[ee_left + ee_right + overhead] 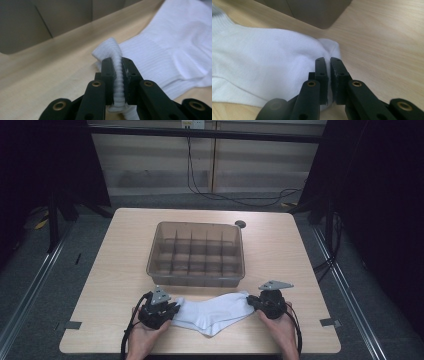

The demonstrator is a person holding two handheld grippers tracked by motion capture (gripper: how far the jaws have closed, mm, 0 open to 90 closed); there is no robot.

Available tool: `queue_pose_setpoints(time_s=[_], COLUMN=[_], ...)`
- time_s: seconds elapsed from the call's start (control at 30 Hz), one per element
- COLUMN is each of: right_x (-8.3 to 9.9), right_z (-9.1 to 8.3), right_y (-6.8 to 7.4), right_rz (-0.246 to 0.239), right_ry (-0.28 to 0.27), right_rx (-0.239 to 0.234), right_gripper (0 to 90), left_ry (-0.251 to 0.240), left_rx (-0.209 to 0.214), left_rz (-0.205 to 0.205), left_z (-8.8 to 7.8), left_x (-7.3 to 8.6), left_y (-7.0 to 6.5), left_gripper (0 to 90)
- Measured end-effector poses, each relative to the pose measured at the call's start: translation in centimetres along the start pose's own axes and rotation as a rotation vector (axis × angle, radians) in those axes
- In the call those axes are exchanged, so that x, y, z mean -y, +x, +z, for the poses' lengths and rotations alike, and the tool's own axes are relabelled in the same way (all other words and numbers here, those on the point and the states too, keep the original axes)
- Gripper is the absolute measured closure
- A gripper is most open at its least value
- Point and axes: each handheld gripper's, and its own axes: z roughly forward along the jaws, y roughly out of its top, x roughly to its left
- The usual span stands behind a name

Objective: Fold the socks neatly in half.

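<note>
both grippers pinch white sock (pixel 212 314) before empty divided bin (pixel 196 254).

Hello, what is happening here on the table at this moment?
A person holds a white sock at both ends with two hand-held grippers. The left gripper is shut on the ribbed cuff end, and the right gripper is shut on the toe end. The sock lies stretched on the wooden table, just in front of a clear plastic bin with dividers. Nothing shows inside the bin.
</note>
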Motion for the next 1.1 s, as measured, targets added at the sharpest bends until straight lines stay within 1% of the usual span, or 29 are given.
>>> queue_pose_setpoints(time_s=[0.03,0.07,0.1,0.13,0.27,0.33,0.37,0.43,0.47,0.53,0.6,0.67,0.77,0.83,0.87,0.9,0.93,0.97,1.0,1.03,1.1], right_x=[0.1,0.3,0.5,0.8,1.2,1.2,1.1,1.1,1.0,0.9,0.8,0.6,0.4,0.3,0.2,0.2,0.2,0.2,0.2,0.2,0.4], right_z=[-0.2,-0.4,-0.6,-0.8,-1.4,-1.6,-1.6,-1.8,-2.0,-2.3,-2.7,-3.1,-3.7,-4.0,-4.1,-4.2,-4.3,-4.5,-4.6,-4.9,-5.3], right_y=[0.0,-0.1,-0.1,0.0,0.1,-0.1,-0.1,-0.3,-0.3,-0.4,-0.6,-0.8,-1.0,-1.1,-1.2,-1.3,-1.4,-1.6,-1.8,-2.0,-2.5], right_rz=[0.007,0.019,0.019,0.022,0.024,0.03,0.037,0.032,0.037,0.039,0.052,0.053,0.059,0.061,0.063,0.067,0.07,0.077,0.084,0.097,0.116], right_ry=[0.001,0.004,0.001,-0.003,-0.007,-0.013,-0.018,-0.032,-0.036,-0.049,-0.062,-0.074,-0.091,-0.095,-0.095,-0.09,-0.091,-0.091,-0.093,-0.098,-0.109], right_rx=[0.008,0.013,0.013,0.022,0.029,0.028,0.027,0.019,0.017,0.013,0.004,0.007,0.008,0.009,0.01,0.014,0.015,0.024,0.033,0.049,0.041], right_gripper=[84.9,84.9,84.9,84.9,84.5,84.4,84.4,84.3,84.2,84.3,84.6,85.0,84.9,84.8,84.9,85.0,84.9,84.6,84.6,84.8,85.7], left_ry=[0.008,0.001,-0.004,-0.007,-0.008,-0.013,-0.012,-0.015,-0.019,-0.032,-0.053,-0.076,-0.09,-0.11,-0.11,-0.115,-0.112,-0.109,-0.108,-0.116,-0.125], left_rx=[-0.027,-0.022,-0.007,-0.004,-0.006,-0.005,-0.002,0.0,0.005,0.013,0.021,0.028,0.033,0.042,0.04,0.043,0.047,0.041,0.026,0.021,0.037], left_rz=[0.0,-0.005,-0.005,-0.008,-0.003,-0.012,-0.011,-0.01,-0.019,-0.027,-0.021,-0.023,-0.006,-0.002,0.01,0.012,0.008,0.003,-0.001,-0.005,-0.003], left_z=[0.4,0.6,0.8,1.0,1.6,1.8,1.8,1.7,1.6,1.3,0.6,0.0,-1.0,-1.6,-1.9,-2.1,-2.3,-2.5,-2.7,-2.9,-3.3], left_x=[-0.2,-0.3,-0.4,-0.6,-1.2,-1.4,-1.5,-1.7,-1.7,-1.7,-1.8,-1.9,-2.1,-2.2,-2.3,-2.4,-2.4,-2.5,-2.5,-2.5,-2.4], left_y=[0.1,0.2,0.5,0.6,0.8,0.8,0.9,0.8,0.8,0.8,0.7,0.5,0.2,-0.2,-0.4,-0.6,-0.8,-0.9,-1.0,-1.1,-1.2], left_gripper=[81.5,81.5,81.5,81.6,81.5,81.5,81.5,81.5,81.6,81.6,81.6,81.6,81.6,81.6,81.6,81.6,81.6,81.6,81.6,81.6,81.6])
